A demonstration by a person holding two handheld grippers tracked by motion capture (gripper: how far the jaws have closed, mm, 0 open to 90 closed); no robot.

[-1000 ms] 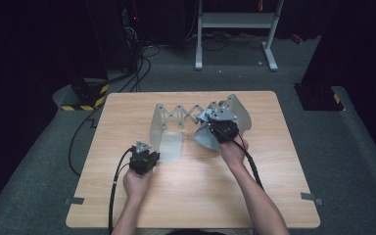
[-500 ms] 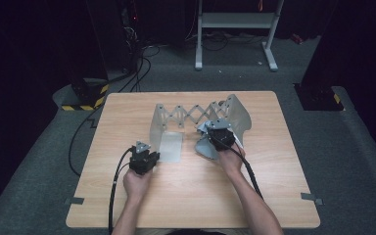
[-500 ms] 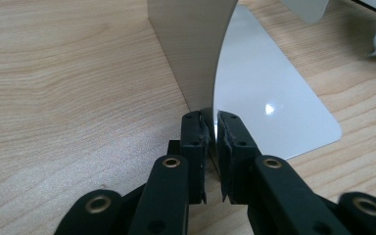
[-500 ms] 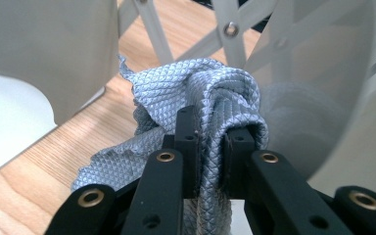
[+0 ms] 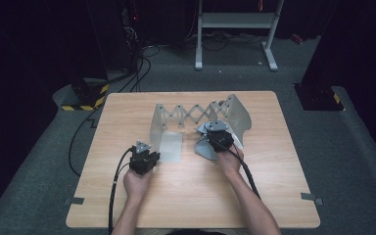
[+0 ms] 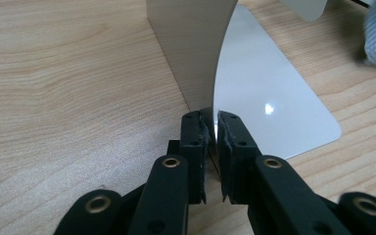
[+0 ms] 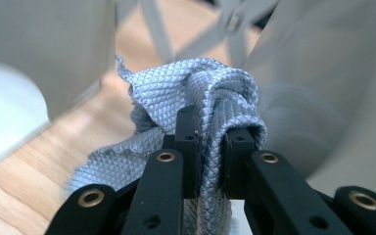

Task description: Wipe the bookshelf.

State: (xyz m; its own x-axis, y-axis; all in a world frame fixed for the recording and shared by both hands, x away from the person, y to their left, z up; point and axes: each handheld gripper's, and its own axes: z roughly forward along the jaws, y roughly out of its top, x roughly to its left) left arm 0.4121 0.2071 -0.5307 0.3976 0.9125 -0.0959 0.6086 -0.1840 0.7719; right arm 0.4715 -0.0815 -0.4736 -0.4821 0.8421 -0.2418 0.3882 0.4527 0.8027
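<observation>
— Looking nearest, what does each gripper hold?
— Left gripper (image 6: 213, 132) is clamped on the bookend's (image 5: 169, 134) upright plate at its bend; right gripper (image 7: 213, 134) is clamped on a grey cloth (image 7: 200, 93).
— And farther?
— That cloth lies against the bookend's right plate (image 5: 240, 120), mid-tabletop (image 5: 284, 186).

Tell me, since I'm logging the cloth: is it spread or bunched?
Bunched: the grey cloth sits gathered in folds between the right gripper jaws.
</observation>
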